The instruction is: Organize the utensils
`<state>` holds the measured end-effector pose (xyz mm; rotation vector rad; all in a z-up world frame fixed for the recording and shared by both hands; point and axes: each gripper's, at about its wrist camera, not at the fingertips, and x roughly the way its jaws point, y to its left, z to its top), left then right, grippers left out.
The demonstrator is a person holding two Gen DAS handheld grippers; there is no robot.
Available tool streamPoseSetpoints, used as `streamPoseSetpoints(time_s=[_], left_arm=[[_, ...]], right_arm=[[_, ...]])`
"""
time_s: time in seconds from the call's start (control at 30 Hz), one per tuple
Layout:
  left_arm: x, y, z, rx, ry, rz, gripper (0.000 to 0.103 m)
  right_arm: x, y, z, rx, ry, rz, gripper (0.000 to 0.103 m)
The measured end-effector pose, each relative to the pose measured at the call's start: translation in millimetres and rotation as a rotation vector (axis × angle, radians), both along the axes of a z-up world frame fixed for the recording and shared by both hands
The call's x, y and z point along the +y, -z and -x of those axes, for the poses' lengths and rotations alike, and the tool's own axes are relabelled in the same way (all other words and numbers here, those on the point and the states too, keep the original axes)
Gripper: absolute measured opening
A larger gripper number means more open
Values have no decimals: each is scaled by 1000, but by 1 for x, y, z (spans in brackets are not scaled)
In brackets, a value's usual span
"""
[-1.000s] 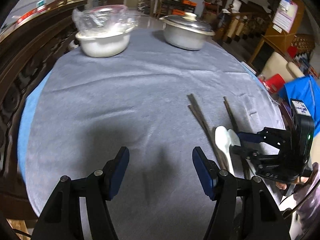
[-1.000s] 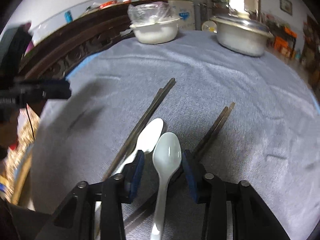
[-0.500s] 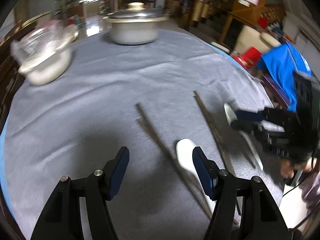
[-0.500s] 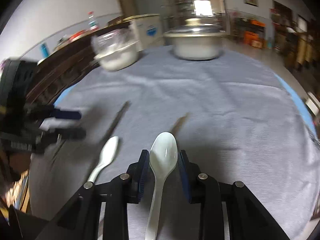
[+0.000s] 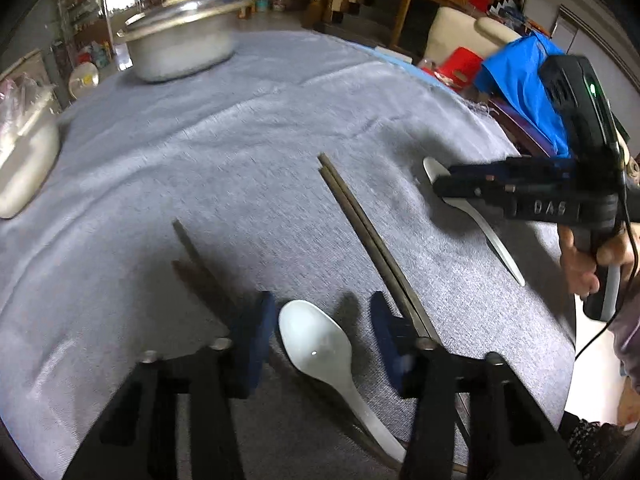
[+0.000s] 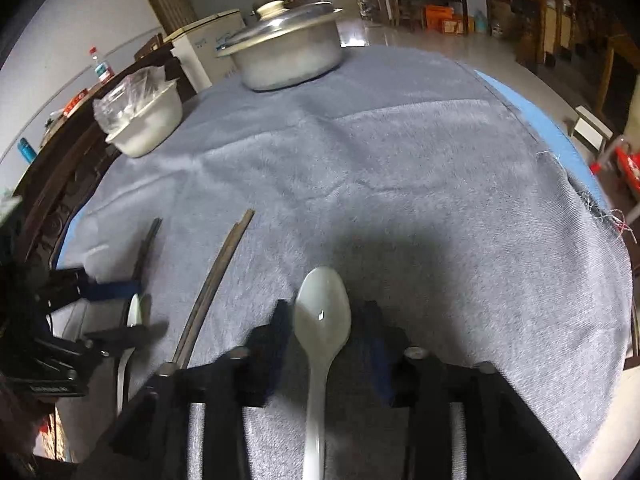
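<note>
Two white spoons and two pairs of dark chopsticks lie on the grey tablecloth (image 5: 248,128). My left gripper (image 5: 320,336) is open, its jaws on either side of one white spoon (image 5: 316,350), with a chopstick pair (image 5: 372,240) just to its right and another pair (image 5: 196,256) to its left. My right gripper (image 6: 326,332) is open around the second white spoon (image 6: 322,320), which lies on the cloth; it also shows in the left wrist view (image 5: 476,218). The right wrist view shows a chopstick pair (image 6: 216,276) and my left gripper (image 6: 120,312).
A lidded metal pot (image 5: 180,46) and a white bowl covered in plastic (image 6: 142,120) stand at the far side of the round table. The table's edge (image 6: 560,128) is close on the right. Chairs and furniture surround the table.
My left gripper swung right and closed in around the first spoon. My right gripper carried the second spoon to the right of the chopsticks, lowered it onto the cloth and opened.
</note>
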<state>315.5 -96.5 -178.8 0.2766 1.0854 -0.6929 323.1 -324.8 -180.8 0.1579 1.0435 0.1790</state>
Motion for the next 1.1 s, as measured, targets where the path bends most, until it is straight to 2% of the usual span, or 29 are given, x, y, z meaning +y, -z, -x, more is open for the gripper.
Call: streamPoseSetpoints(time_s=[0.03, 0.1, 0.2, 0.37, 0.4, 0.47, 0.63, 0.8, 0.9, 1.1], left_arm=[[0, 2, 2, 6, 5, -2, 38], [-1, 3, 4, -11, 14, -9, 33], [0, 2, 5, -9, 19, -1, 30], [-5, 0, 7, -37, 27, -8, 27], [-6, -1, 9, -49, 28, -12, 26], [-6, -4, 10, -68, 26, -17, 26], [2, -18, 11, -102, -15, -8, 25], [21, -39, 14, -149, -94, 12, 25], [43, -56, 19, -184, -173, 43, 25], [103, -84, 41, -234, -402, 144, 25]], right_arm=[[-1, -1, -2, 0, 0, 9, 59], [4, -2, -5, 2, -20, 24, 59], [13, 1, -9, 23, -60, 100, 57], [31, 2, -8, 15, -124, 232, 20], [32, 1, -8, 21, -136, 231, 11], [30, 0, -7, 25, -123, 223, 11], [13, -8, 4, 2, -52, 132, 11], [-8, -35, 32, -105, 35, -4, 11], [-24, -55, 60, -186, 98, -133, 11], [-40, -86, 127, -363, 232, -253, 11]])
